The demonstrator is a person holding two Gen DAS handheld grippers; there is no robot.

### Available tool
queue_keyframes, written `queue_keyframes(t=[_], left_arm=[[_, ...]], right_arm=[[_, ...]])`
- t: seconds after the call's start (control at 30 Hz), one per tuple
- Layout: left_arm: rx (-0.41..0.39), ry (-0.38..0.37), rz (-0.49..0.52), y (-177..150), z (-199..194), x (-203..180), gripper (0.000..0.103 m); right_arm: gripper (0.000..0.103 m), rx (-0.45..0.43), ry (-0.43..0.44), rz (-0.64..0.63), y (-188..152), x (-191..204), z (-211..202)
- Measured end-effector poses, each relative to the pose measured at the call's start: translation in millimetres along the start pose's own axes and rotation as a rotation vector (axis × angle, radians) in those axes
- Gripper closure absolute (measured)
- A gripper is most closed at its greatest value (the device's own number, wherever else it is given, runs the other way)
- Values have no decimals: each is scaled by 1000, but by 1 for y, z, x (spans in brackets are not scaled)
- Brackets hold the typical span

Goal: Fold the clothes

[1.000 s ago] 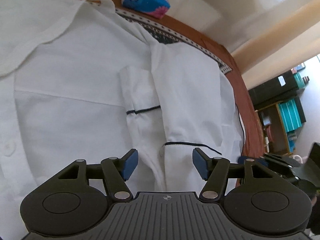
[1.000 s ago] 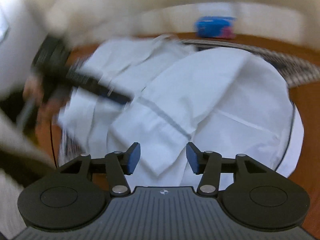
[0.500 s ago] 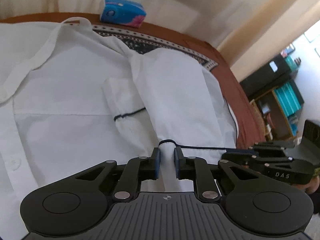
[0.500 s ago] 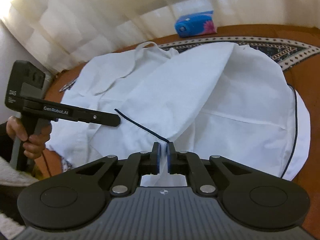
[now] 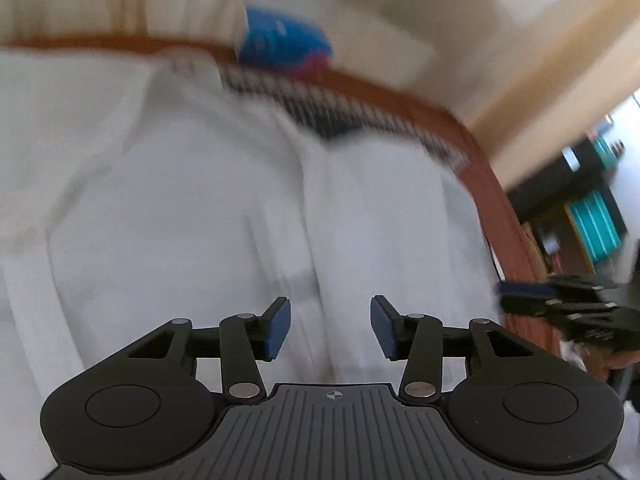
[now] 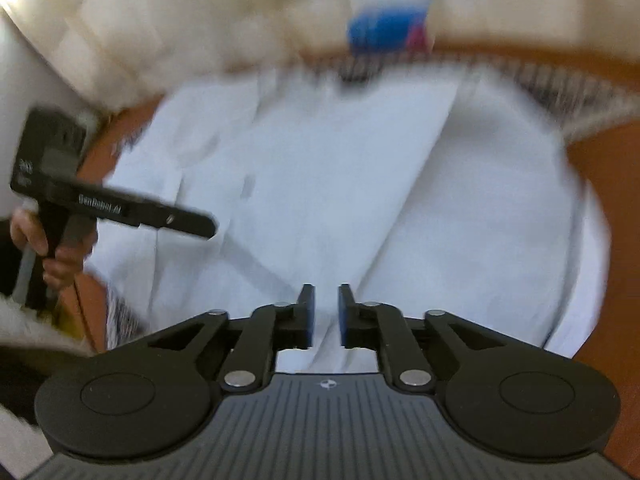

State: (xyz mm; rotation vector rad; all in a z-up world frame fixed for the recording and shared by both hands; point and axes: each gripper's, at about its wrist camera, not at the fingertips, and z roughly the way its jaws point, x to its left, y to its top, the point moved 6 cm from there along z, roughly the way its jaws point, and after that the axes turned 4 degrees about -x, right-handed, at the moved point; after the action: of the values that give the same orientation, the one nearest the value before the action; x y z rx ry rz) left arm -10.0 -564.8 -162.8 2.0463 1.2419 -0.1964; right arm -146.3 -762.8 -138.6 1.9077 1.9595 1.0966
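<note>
Cream curtains (image 6: 160, 20) hang behind a reddish-brown table (image 5: 492, 200) covered in part by a dark patterned cloth (image 5: 360, 116), and both views are smeared by motion. On this table a white shirt (image 6: 340, 184) lies spread flat, taking up most of the surface, with one panel folded diagonally across its middle so that a long crease runs from the far side down toward the near edge. The left gripper (image 5: 330, 328) hangs just above the shirt's near part, its blue pads (image 5: 280, 326) well apart and the jaws opening, with only loose white fabric seen beneath the gap and nothing pinched. The right gripper (image 6: 324, 312) sits over the near end of the diagonal fold, its pads (image 6: 309, 314) a narrow gap apart and also opening; white cloth shows through the gap, but the pads do not press on it. In the right wrist view the left tool appears at the left, pointing in over the shirt's edge, carried by a hand (image 6: 48, 244). At the table's far edge, beyond the shirt collar, rests a blue and pink packet (image 5: 284, 42); what it holds cannot be made out. Off to the right stands a dark shelf (image 5: 584, 208) holding teal boxes.
</note>
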Motion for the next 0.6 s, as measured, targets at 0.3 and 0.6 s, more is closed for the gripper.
queue_keyframes(t=[0.3,0.6], left_arm=[[-3,28,-90,95,78,15,40],[119,-36,-67,97,120,20,39]], right_arm=[[57,-85,-127,-23,111,-81,38],[55,34,-69,33,118,-127,88]])
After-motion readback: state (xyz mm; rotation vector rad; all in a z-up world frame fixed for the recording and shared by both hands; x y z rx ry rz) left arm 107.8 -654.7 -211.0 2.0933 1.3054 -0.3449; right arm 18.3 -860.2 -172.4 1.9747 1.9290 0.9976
